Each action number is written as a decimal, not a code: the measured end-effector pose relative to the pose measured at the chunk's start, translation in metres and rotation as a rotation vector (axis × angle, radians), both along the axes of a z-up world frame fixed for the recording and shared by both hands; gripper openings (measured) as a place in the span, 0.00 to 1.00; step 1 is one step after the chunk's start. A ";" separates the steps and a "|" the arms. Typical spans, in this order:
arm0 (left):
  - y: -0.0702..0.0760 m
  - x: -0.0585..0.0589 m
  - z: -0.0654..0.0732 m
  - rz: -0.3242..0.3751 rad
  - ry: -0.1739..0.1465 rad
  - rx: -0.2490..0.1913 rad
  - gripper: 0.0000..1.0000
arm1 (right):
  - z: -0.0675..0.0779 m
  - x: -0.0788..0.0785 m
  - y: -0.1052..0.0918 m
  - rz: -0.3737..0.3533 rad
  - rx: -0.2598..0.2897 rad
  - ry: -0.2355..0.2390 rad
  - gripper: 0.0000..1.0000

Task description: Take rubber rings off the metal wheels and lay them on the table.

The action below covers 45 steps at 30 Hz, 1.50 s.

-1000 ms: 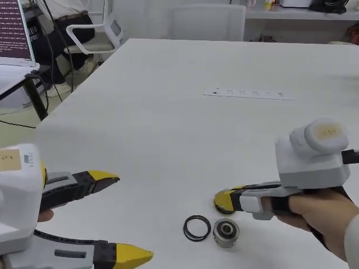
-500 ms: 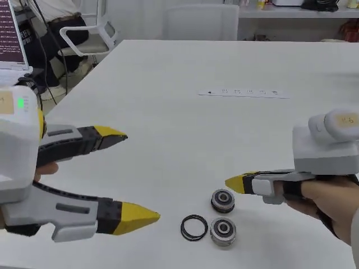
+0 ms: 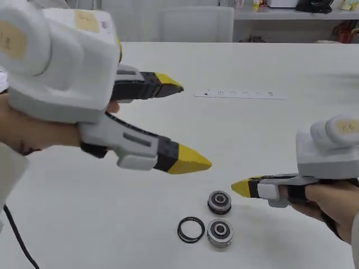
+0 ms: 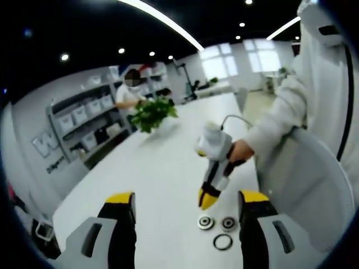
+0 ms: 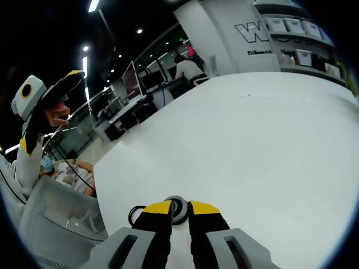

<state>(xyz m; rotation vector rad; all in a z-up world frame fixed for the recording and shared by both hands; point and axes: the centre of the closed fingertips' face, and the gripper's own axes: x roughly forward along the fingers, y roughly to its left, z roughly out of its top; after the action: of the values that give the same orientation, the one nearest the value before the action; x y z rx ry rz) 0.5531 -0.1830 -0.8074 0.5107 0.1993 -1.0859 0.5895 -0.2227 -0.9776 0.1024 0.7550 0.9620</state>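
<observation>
left gripper (image 3: 193,126) raised, jaws wide apart, empty. right gripper (image 3: 240,187) jaws together, empty, tips near upper wheel (image 3: 219,202). loose rubber ring (image 3: 191,229) on table (image 3: 269,129) beside lower wheel (image 3: 219,232).

On the table (image 3: 252,134), the farther wheel (image 3: 219,202) is set just behind the nearer wheel (image 3: 220,232), with the ring (image 3: 191,229) laid just left of the latter.

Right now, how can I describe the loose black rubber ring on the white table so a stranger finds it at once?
On the white table, near its front edge, two small metal wheels sit one behind the other. The thin black rubber ring lies flat left of the nearer wheel. It alone is a hollow hoop with bare table inside.
</observation>
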 end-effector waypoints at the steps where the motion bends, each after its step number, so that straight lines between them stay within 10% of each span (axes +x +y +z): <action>1: -0.004 0.002 0.000 -0.008 -0.001 0.001 0.75 | -0.001 0.000 0.000 0.002 -0.003 -0.001 0.08; 7: -0.027 0.022 -0.014 -0.039 0.010 -0.037 0.73 | -0.006 -0.001 -0.003 0.014 -0.023 -0.005 0.08; 15: -0.029 0.041 -0.069 0.026 0.089 -0.092 0.65 | -0.014 -0.002 -0.005 0.046 -0.054 -0.022 0.10; 19: -0.024 0.041 -0.095 0.053 0.077 -0.110 0.59 | -0.019 -0.003 -0.006 0.069 -0.071 -0.028 0.11; 30: -0.023 0.044 -0.152 0.079 0.160 -0.040 0.45 | -0.031 -0.011 -0.004 0.136 -0.123 -0.042 0.15; 45: -0.028 0.033 -0.185 0.064 0.226 0.017 0.22 | -0.040 -0.018 0.004 0.200 -0.174 -0.091 0.22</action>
<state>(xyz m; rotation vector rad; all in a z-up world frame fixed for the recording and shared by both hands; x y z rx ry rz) 0.5865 -0.2105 -0.9927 0.3929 0.4209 -1.0796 0.5714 -0.2188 -1.0172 -0.1710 0.7711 1.0785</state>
